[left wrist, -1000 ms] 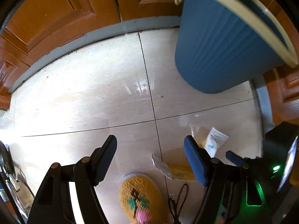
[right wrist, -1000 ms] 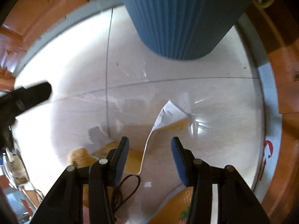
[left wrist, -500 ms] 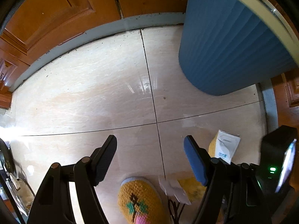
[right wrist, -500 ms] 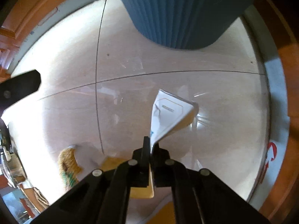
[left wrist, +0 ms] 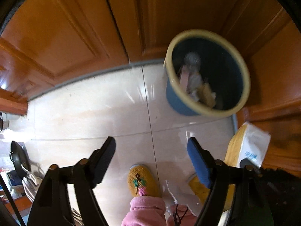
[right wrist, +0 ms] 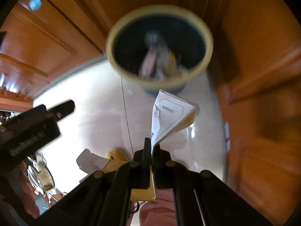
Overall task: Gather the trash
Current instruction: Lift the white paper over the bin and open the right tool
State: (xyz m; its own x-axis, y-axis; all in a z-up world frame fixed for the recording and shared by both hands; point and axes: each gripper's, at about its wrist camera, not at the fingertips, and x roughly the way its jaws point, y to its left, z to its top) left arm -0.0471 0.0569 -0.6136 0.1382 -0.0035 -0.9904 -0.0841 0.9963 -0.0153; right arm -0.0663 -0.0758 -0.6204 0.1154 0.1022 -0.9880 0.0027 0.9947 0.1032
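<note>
Trash packet (right wrist: 170, 116) hung pinched in the right gripper (right wrist: 151, 150) above the floor. Left gripper (left wrist: 151, 160) was opening, nothing between its fingers.

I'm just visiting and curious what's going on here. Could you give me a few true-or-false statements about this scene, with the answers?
1. The right gripper is shut on a flattened white carton. True.
2. The blue bin is empty. False: trash already lies inside it.
3. The left gripper holds a piece of trash. False: its jaws are opening with nothing between them.
4. A yellow knitted slipper stands on the tiled floor. True.
</note>
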